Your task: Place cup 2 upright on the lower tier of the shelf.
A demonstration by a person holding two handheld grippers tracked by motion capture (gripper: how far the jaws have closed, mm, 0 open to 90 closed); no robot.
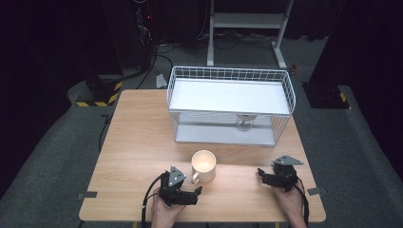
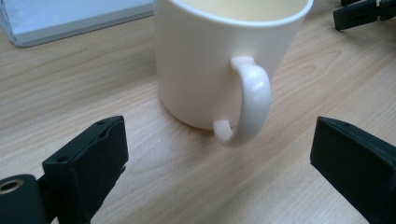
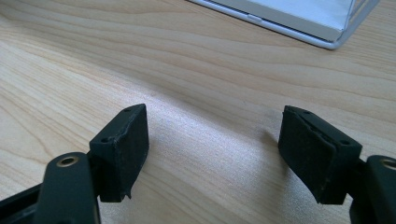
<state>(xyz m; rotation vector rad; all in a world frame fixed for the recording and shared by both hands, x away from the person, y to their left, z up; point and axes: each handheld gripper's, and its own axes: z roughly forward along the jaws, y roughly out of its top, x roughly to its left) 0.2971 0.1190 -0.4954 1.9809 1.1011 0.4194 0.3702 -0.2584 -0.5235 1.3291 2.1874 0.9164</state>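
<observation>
Your mug (image 1: 204,166) stands on the surface (image 1: 138,142) near its front edge, handle turned toward your left tool (image 1: 197,192), which sits just near-left of it. The wire rack (image 1: 231,105) lies beyond the mug at the far side. Your right tool (image 1: 262,175) rests well to the mug's right.

mug (image 1: 204,166): cream | basket (image 1: 231,76): white wire | table (image 1: 133,142): light woodgrain

A wooden table (image 1: 138,142) carries a cream mug (image 1: 204,166) and a white wire rack (image 1: 230,107).
</observation>
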